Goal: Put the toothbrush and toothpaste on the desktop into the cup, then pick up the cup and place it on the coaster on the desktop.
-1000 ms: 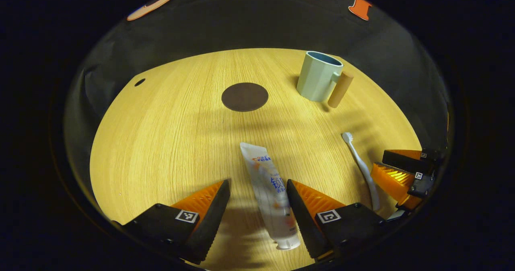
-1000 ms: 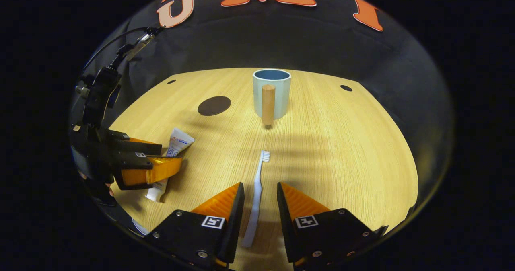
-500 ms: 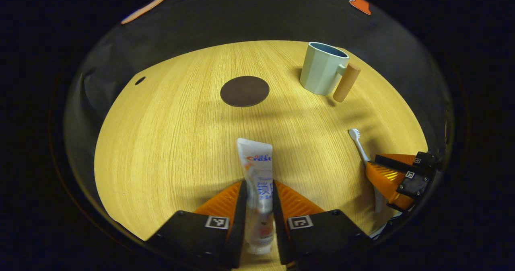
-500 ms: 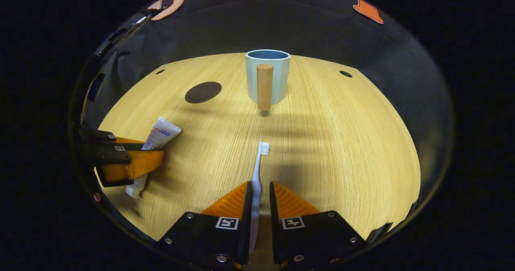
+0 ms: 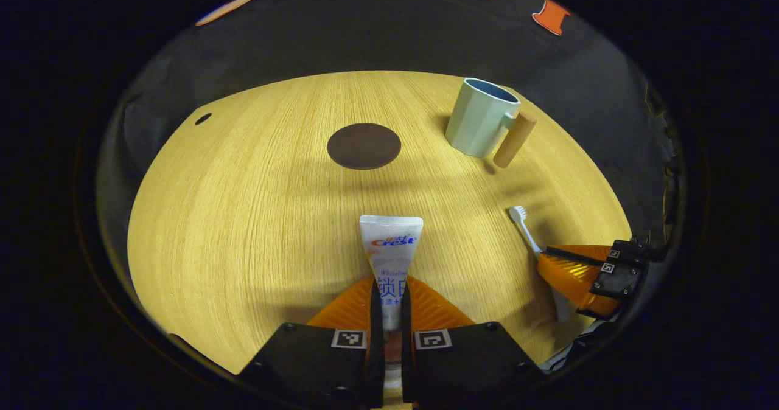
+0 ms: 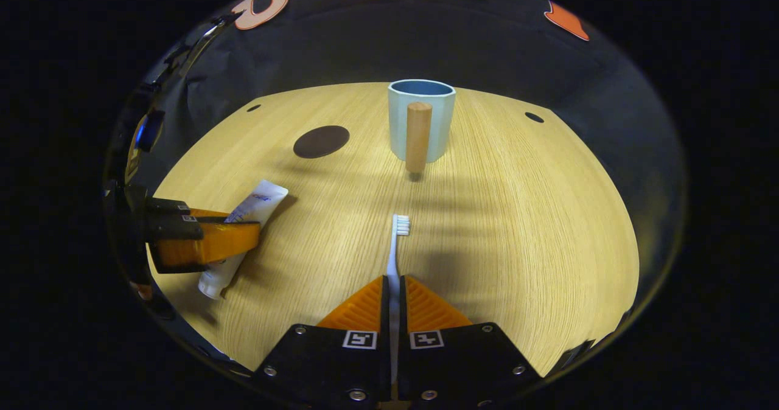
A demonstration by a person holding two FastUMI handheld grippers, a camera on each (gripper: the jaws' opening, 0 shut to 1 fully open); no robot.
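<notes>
My left gripper is shut on the white toothpaste tube, whose flat end points toward the table's middle. My right gripper is shut on the white toothbrush, bristles forward. In the left gripper view the right gripper holds the toothbrush at the right. In the right gripper view the left gripper grips the toothpaste tube at the left. A pale blue cup with a wooden handle stands upright at the far side. A dark round coaster lies to the cup's left.
The wooden desktop has small dark holes near its far corners. Black cloth walls it in at the back.
Both grippers went from open to shut, the left on the toothpaste tube and the right on the toothbrush. The tube has straightened between the left fingers.
</notes>
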